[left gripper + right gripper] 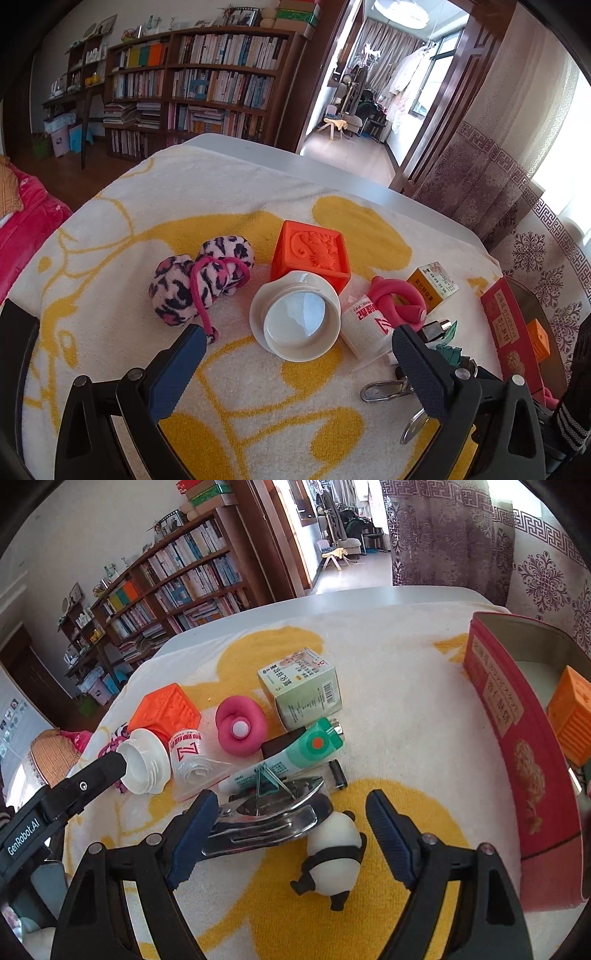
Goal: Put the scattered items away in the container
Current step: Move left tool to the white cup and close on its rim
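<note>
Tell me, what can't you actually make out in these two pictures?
- Inside of the red box: right wrist view's edge cuts it off; only an orange block shows.
- Leopard-print plush: right wrist view, mostly behind the white jar.
- Green tube: left wrist view, hidden by the left claw.

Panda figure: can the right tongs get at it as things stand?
Probably yes. The right tongs stand open with the panda figure lying between the fingers, nothing covering it; only the metal clip crowds the left finger.
</note>
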Tool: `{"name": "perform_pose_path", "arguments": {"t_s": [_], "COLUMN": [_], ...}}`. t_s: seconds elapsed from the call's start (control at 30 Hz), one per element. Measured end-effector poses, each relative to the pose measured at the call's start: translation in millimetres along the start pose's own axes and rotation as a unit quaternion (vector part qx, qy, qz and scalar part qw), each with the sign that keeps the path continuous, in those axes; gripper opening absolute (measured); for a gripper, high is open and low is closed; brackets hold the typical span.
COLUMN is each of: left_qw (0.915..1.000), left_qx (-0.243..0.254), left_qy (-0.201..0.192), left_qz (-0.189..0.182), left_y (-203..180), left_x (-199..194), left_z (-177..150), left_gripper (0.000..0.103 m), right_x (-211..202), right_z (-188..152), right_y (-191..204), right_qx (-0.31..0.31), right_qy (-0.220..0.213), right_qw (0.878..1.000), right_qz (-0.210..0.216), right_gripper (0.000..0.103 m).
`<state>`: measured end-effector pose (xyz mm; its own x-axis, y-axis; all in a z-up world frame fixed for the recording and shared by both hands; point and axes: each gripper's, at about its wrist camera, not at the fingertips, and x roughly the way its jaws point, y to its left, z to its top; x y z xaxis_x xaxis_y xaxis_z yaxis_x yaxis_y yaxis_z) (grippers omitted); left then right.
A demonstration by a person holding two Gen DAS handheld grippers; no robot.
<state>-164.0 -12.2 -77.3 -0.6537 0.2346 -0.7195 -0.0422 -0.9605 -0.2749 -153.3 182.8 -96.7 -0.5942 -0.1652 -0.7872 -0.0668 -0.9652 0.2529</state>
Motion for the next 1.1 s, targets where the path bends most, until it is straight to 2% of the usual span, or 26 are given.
{"name": "perform_pose_path", "arguments": {"t_s": [0.27, 0.47, 0.7, 0.93, 1.1], "left_qw": [0.9999, 0.9997, 0.9994, 0.9988, 0.9989], "left_qx": [0.004, 0.001, -0.012, -0.03, -0.032], "left_qy": [0.006, 0.012, 0.011, 0.012, 0.011], "left_qz": [0.011, 0.023, 0.032, 0.037, 0.033], "left_y": [-0.2, 3.9, 12.5, 21.6, 22.1], "left_x": [5.2, 10.4, 11.3, 12.7, 13.1], "left_z": [-2.0, -3.8, -3.2, -1.4, -0.8], "left_gripper": [0.102, 0.102, 0.102, 0.102, 0.102], "right_x": [-9.9, -16.5, -33.6, -41.0, -35.9], "right_z": [-20.1, -23.5, -14.6, -8.4, -9.1], "right_y": [11.5, 3.9, -4.9, -15.1, -18.8], "right_qx": [-0.088, -0.088, -0.075, -0.036, -0.012], "right_qy": [0.018, 0.02, -0.035, -0.049, -0.037], "right_qw": [0.996, 0.996, 0.994, 0.998, 0.999], "right_qz": [-0.004, 0.007, -0.07, -0.019, 0.019], "right_gripper": [0.086, 0.086, 0.086, 0.086, 0.086]}}
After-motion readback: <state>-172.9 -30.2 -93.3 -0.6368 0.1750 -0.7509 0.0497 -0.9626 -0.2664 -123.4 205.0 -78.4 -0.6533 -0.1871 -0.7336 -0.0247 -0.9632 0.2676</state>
